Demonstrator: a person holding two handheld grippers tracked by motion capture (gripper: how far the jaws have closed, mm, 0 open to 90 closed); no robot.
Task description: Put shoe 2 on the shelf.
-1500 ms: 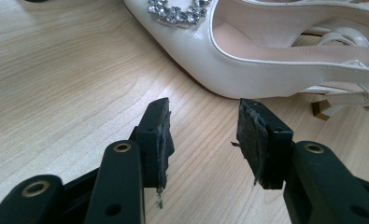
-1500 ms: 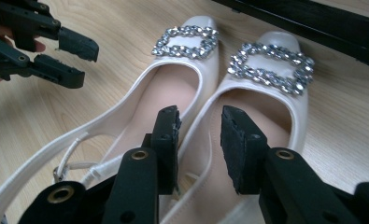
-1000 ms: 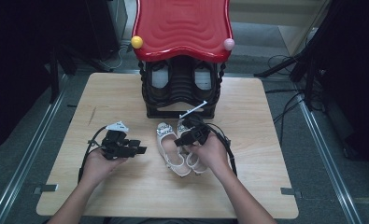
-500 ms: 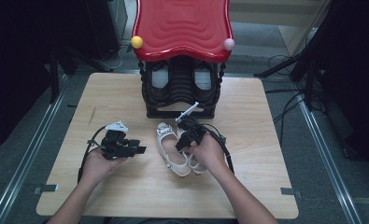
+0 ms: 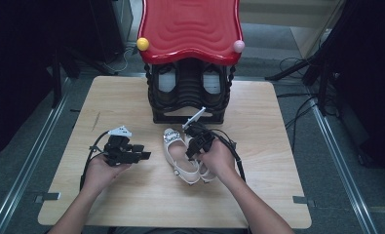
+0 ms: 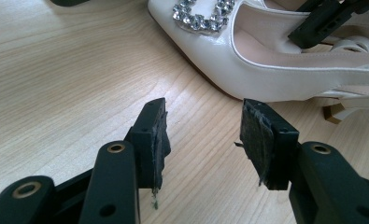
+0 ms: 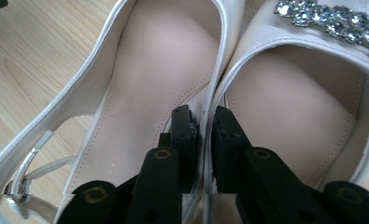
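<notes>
Right tool clamped on both white shoes, left tool idle.

Right tool [image 7: 203, 123] has just been closing: one jaw sits inside each shoe, pinching the two touching inner side walls of the white shoes [image 5: 180, 156] together. The pair lies mid-tabletop [image 5: 131, 200], in front of the red-topped rack [image 5: 190, 29]. Left tool [image 6: 203, 140] gapes, holds nothing and hovers over bare wood beside the nearer shoe's toe.

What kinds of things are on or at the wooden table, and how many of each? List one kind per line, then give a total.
White slingback shoes with rhinestone buckles: 2
Black shoe rack with a wavy red top: 1
Dark shoes stored in the rack: 2
Black hand-held two-jaw grippers: 2
Total: 7
</notes>
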